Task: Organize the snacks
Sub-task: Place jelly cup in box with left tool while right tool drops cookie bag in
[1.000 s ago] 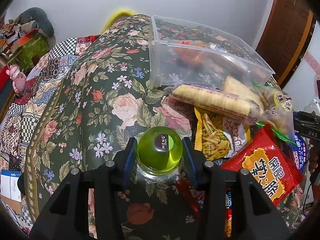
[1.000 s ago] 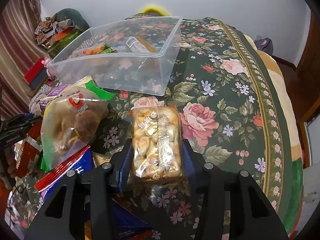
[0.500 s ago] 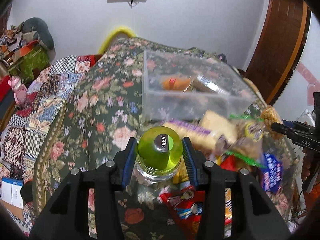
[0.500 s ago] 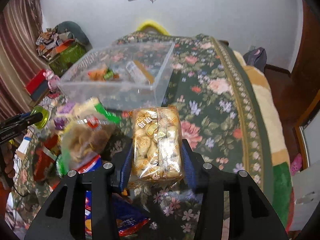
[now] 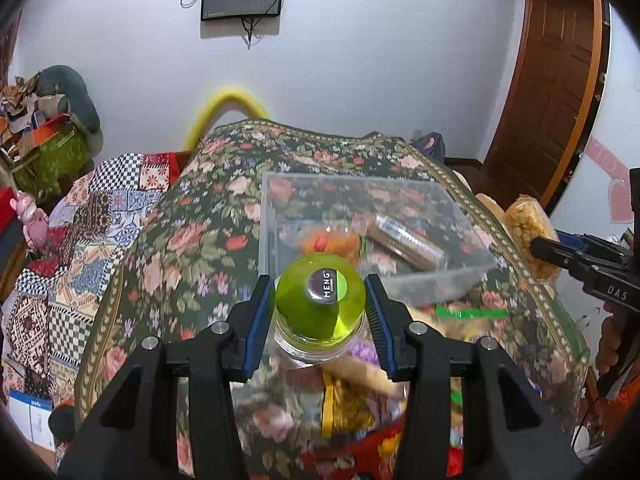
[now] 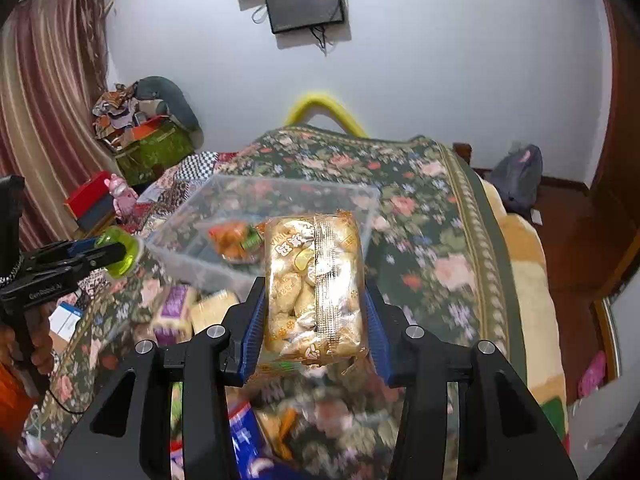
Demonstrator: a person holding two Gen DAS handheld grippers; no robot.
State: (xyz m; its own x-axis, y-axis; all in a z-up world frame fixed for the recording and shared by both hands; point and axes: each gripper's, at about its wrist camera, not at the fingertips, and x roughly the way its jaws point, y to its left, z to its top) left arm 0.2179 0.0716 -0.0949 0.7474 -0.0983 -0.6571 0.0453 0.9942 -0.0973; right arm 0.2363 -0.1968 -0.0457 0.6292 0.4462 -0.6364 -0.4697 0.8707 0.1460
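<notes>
Left gripper (image 5: 320, 312) is clamping a jar with a green lid (image 5: 320, 300), both blue pads pressed against the lid's sides, holding it up above the table, just near side of the clear plastic bin (image 5: 276, 216). Lid sticker is reading "MENG", smaller print under it too small to read. In the right wrist view the same jar (image 6: 120, 256) is showing at far left, pinched in the left gripper (image 6: 100, 254), whose body is carrying writing that looks like "GenRobot.AI", partly blurred.

Bin is sitting on the floral tablecloth (image 5: 200, 240), holding an orange snack pack (image 5: 328, 240) and a brown cylindrical pack (image 5: 404, 240); their labels are unreadable.

Right gripper (image 6: 314, 312) is squeezing a clear bag of small pastries (image 6: 314, 280) between both fingers, raised over the near right side of the bin (image 6: 188, 248). Bag is showing red Chinese characters near the top, not readable. In the left wrist view the bag (image 5: 524, 232) is sitting at far right, and "DAS" is reading on the right gripper body (image 5: 536, 246).

Loose snack bags (image 6: 188, 308) are lying on the table near the bin, blurred; a purple-labelled pack and a yellow one are among them.

A dark wall screen (image 6: 306, 4) is hanging on the far wall.
</notes>
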